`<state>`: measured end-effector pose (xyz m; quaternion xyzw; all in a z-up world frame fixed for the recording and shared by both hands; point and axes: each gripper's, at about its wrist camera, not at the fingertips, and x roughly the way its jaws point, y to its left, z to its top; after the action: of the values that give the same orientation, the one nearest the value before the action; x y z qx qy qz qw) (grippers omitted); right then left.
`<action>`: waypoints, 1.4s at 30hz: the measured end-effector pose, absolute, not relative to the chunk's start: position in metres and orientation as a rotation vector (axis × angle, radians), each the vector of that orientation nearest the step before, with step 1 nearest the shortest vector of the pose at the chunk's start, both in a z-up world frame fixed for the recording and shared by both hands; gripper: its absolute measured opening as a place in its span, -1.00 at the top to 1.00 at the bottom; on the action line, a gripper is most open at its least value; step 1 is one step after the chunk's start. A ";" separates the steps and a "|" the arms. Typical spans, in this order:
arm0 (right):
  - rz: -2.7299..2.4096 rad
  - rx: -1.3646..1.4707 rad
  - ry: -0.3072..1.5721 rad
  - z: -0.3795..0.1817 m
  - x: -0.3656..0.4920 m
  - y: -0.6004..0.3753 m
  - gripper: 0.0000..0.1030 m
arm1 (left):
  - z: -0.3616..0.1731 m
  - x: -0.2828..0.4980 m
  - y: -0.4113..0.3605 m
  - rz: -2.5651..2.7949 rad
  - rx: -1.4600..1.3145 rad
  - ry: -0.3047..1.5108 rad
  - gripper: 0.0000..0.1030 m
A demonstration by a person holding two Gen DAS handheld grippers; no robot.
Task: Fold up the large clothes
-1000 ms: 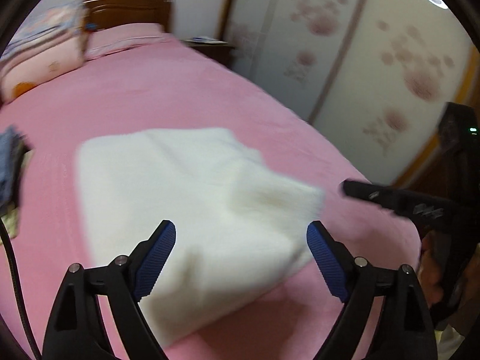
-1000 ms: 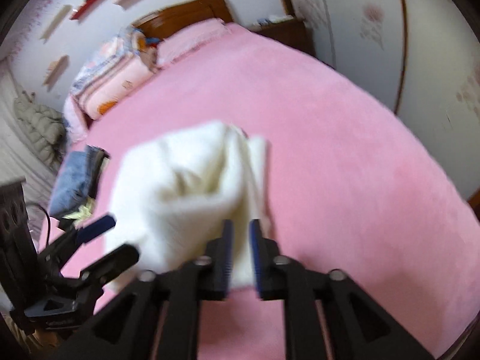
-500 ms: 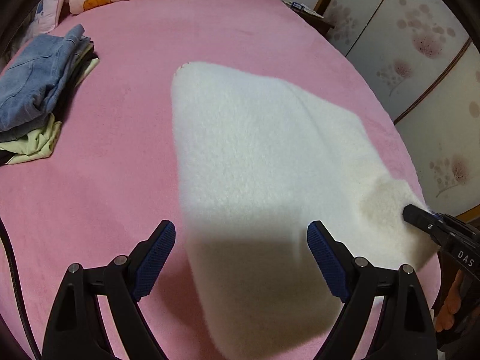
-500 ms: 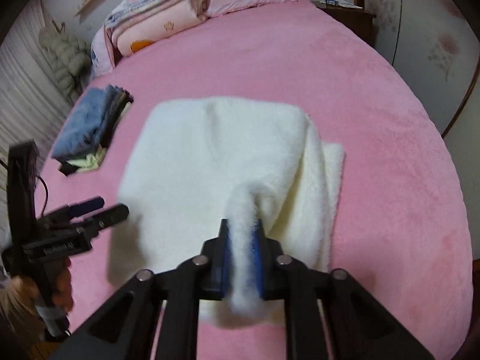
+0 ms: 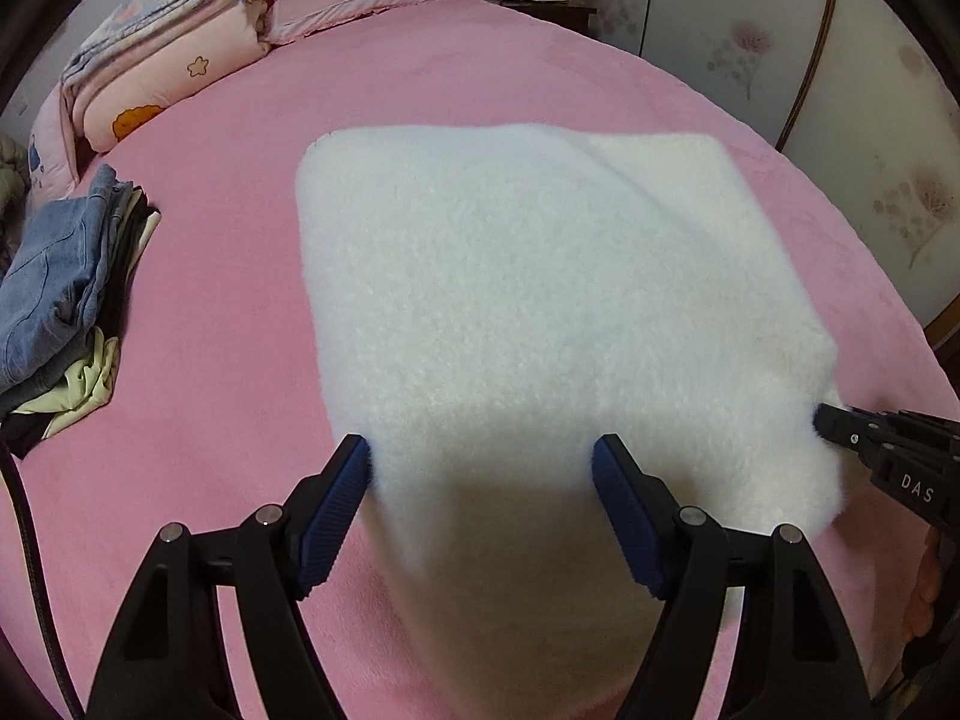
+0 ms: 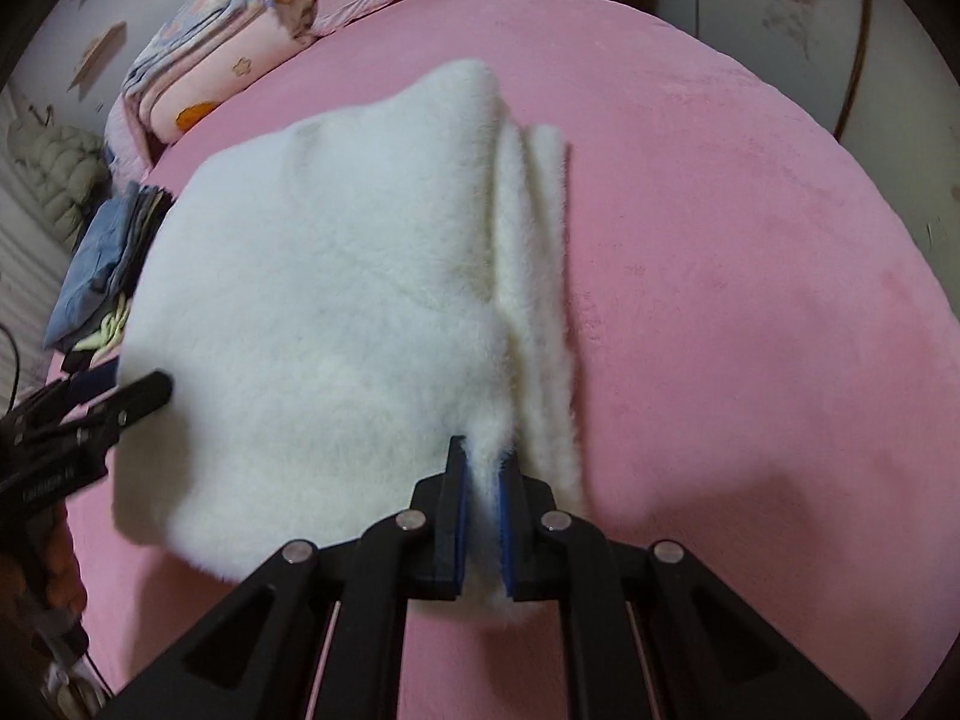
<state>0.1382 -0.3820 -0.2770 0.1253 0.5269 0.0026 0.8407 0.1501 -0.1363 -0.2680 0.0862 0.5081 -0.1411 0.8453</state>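
A white fleece garment (image 5: 540, 276) lies folded on the pink bed (image 5: 210, 300). My left gripper (image 5: 480, 450) points down at its near left edge. Its jaws are closing with the fleece between them, and the blue pads (image 5: 336, 504) stand wide apart without pinching it. My right gripper (image 6: 485, 450) is shut on a tuft at the garment's (image 6: 336, 276) near right corner, beside the stacked layer edges. The right gripper's tips (image 5: 840, 426) also show at the fleece's right corner in the left wrist view. The left gripper (image 6: 150, 387) shows at the left side in the right wrist view.
A stack of folded clothes (image 5: 54, 300) with denim on top sits left of the garment. Folded quilts (image 5: 162, 72) and a pillow lie at the headboard. A dark nightstand (image 5: 540, 6) and flowered wardrobe doors (image 5: 750, 48) stand beyond the bed's right edge.
Both grippers have come down toward the bed and the garment has settled flatter. The right gripper closed on the fleece's corner. The left jaws have narrowed around the near edge.
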 end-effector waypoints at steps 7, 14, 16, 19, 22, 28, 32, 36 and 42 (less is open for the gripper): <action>-0.008 0.220 1.118 -0.250 0.138 -0.372 0.70 | -0.255 0.159 -0.130 -0.278 0.115 1.168 -0.54; -0.029 0.237 1.064 -0.203 0.144 -0.372 0.23 | -0.218 0.165 -0.127 -0.249 0.097 1.184 -0.69; -0.019 0.218 1.027 -0.188 0.148 -0.368 0.23 | -0.207 0.167 -0.126 -0.236 0.094 1.174 -0.70; 0.005 0.167 1.005 -0.179 0.166 -0.363 0.23 | -0.198 0.180 -0.123 -0.237 0.068 1.142 -0.70; 0.012 0.130 0.994 -0.181 0.199 -0.362 0.23 | -0.197 0.200 -0.123 -0.217 0.064 1.108 -0.70; 0.062 0.149 1.000 -0.201 0.273 -0.362 0.23 | -0.207 0.252 -0.130 -0.238 -0.005 1.053 -0.69; 0.114 0.138 1.016 -0.217 0.302 -0.353 0.24 | -0.219 0.275 -0.135 -0.267 -0.062 1.046 -0.69; 0.044 0.072 1.098 -0.247 0.315 -0.359 0.89 | -0.247 0.285 -0.136 -0.234 -0.056 1.114 -0.69; 0.041 0.072 1.102 -0.258 0.309 -0.375 0.98 | -0.263 0.278 -0.135 -0.208 0.041 1.092 -0.72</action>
<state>0.3093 -0.3749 -0.2585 0.0344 0.5234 0.0194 0.8511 0.2779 -0.1347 -0.2634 0.0193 0.5182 -0.0988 0.8493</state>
